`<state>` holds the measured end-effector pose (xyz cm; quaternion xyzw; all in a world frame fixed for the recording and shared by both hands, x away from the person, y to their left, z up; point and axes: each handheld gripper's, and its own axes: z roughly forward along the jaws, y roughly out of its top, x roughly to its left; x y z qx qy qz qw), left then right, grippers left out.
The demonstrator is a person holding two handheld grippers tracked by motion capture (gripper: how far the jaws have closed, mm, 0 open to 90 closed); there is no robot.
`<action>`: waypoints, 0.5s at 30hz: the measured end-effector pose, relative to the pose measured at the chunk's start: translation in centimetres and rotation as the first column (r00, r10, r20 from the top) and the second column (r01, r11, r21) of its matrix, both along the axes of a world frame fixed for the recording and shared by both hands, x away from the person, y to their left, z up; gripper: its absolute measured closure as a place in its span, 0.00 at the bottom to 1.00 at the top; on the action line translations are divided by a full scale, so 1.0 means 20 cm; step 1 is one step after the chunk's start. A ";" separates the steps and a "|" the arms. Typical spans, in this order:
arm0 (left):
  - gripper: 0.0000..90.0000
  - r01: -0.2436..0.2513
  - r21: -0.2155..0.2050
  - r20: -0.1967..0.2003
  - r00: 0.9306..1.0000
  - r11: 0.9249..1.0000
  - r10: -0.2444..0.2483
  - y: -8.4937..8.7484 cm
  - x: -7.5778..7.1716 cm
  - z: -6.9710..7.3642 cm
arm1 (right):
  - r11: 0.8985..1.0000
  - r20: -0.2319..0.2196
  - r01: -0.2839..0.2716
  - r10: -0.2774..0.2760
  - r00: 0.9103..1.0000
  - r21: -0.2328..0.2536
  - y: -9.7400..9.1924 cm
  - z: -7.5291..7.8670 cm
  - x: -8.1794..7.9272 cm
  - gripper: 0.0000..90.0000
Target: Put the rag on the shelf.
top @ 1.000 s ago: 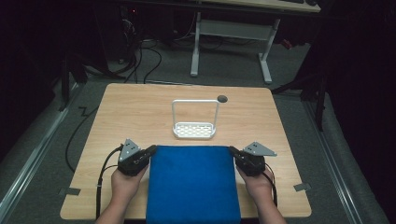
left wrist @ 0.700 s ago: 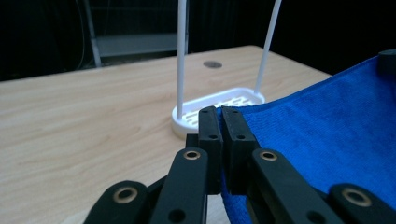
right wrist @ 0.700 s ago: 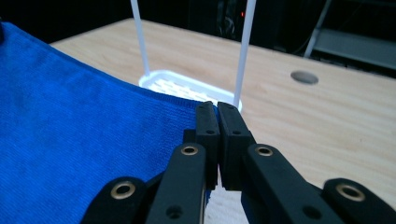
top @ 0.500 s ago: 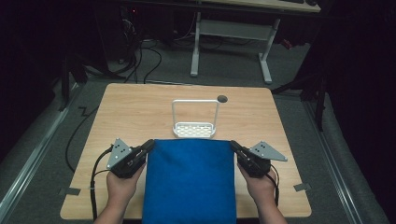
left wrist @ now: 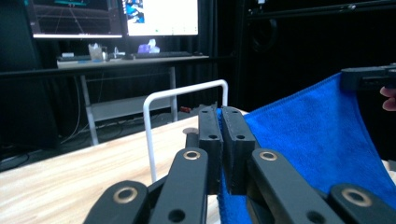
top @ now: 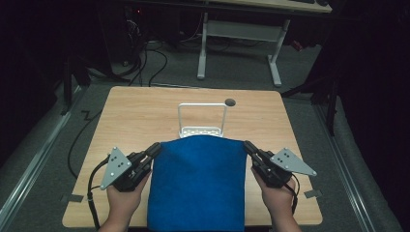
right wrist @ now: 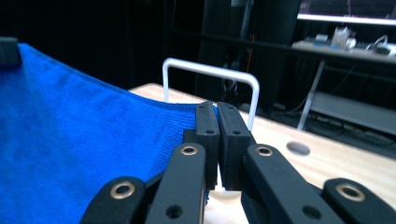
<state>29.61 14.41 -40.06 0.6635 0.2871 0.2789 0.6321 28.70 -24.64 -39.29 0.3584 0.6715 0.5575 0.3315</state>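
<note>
**Blue cloth held up by two corners**

Spread over the near half of the worktop: blue cloth, far edge raised, probably clear of the white wire rack behind. Pinched at its far corners by left gripper and right gripper, both clamped tight.

no text, label, brand, number or sign can be read in any of the pictures. the two monitors in the upper left of the left gripper view show lit windows and line graphics, but whatever is written on them is too small and blurred to make out. the small things on the desk beneath the monitors carry no legible marking. the grey three-cornered plates, the blue cloth and the white wire rack in the high view bear no lettering.
</note>
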 end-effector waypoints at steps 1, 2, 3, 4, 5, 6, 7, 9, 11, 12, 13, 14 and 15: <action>0.97 -0.001 -0.004 0.011 1.000 1.000 0.001 0.00 -0.01 0.01 | 1.000 0.014 0.002 -0.002 1.000 0.000 0.00 0.02 -0.01 0.99; 0.97 0.000 -0.007 0.017 1.000 1.000 0.001 0.00 -0.02 0.02 | 1.000 0.031 0.002 -0.002 1.000 0.008 -0.01 0.04 -0.03 0.99; 0.97 0.002 -0.010 0.024 1.000 1.000 -0.001 0.00 -0.03 0.04 | 1.000 0.039 0.003 -0.003 0.999 0.011 -0.01 0.05 -0.04 0.99; 0.97 0.002 -0.011 0.034 0.999 1.000 -0.002 0.00 -0.04 0.05 | 1.000 0.053 0.002 -0.003 0.999 0.018 -0.01 0.07 -0.05 0.99; 0.97 0.002 -0.013 0.043 0.999 1.000 -0.001 0.00 -0.05 0.06 | 1.000 0.067 0.002 -0.003 0.998 0.022 -0.01 0.08 -0.06 0.99; 0.97 0.002 -0.015 0.053 0.999 1.000 -0.002 0.01 -0.06 0.07 | 1.000 0.079 0.002 -0.004 0.997 0.030 -0.02 0.10 -0.07 0.99; 0.97 0.002 -0.014 0.059 0.998 1.000 -0.002 0.01 -0.07 0.08 | 0.999 0.094 -0.001 -0.002 0.996 0.032 -0.02 0.11 -0.08 0.99; 0.97 0.002 -0.014 0.069 0.998 1.000 -0.001 0.01 -0.08 0.09 | 0.999 0.113 0.001 -0.005 0.994 0.033 -0.02 0.13 -0.10 0.99; 0.97 0.000 -0.013 0.069 0.998 1.000 0.001 0.01 -0.08 0.09 | 0.999 0.123 -0.001 -0.003 0.992 0.032 -0.03 0.15 -0.11 0.99; 0.97 -0.001 -0.013 0.069 0.998 1.000 0.002 0.01 -0.07 0.09 | 0.999 0.123 0.001 -0.005 0.992 0.035 -0.03 0.15 -0.11 0.99; 0.98 -0.005 -0.009 0.065 0.998 1.000 0.006 0.01 -0.06 0.09 | 0.999 0.121 -0.001 -0.004 0.993 0.039 -0.03 0.15 -0.11 0.99; 0.98 -0.004 -0.009 0.062 0.998 1.000 0.005 0.01 -0.05 0.08 | 0.999 0.118 -0.004 -0.001 0.993 0.042 -0.03 0.15 -0.11 0.99; 0.98 -0.003 0.001 0.057 0.998 1.000 0.003 0.00 -0.03 0.08 | 0.999 0.118 -0.006 0.001 0.993 0.042 -0.03 0.15 -0.10 0.99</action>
